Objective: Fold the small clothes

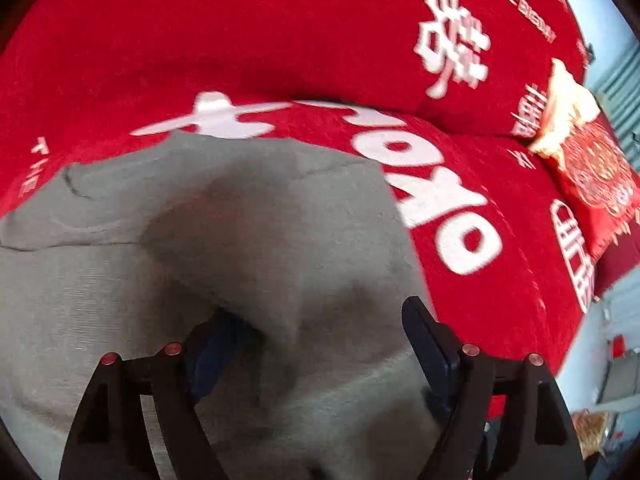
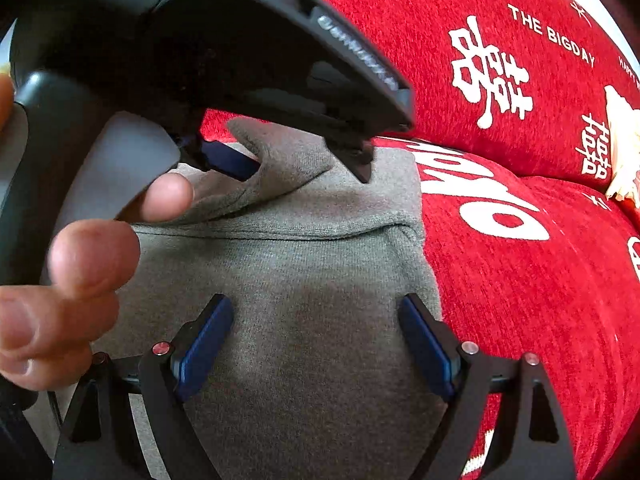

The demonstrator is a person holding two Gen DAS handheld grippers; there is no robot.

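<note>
The left wrist view is smeared throughout by motion blur. The grey knitted garment (image 1: 248, 240) is cut off at the 6 and 9 o'clock edges. The small white lettering on the red chenille cover (image 1: 280, 32) cannot be read. The room at 4 o'clock is too small to identify.

In the right wrist view, the garment's far portion at 11 o'clock is hidden behind the left gripper (image 2: 304, 168). The hand (image 2: 68, 292) is cropped at 9 o'clock.

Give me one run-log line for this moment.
step: folding grey knit garment on red printed cover | left hand-held gripper: open, a raised fold between its fingers | right hand-held gripper: open over garment
</note>
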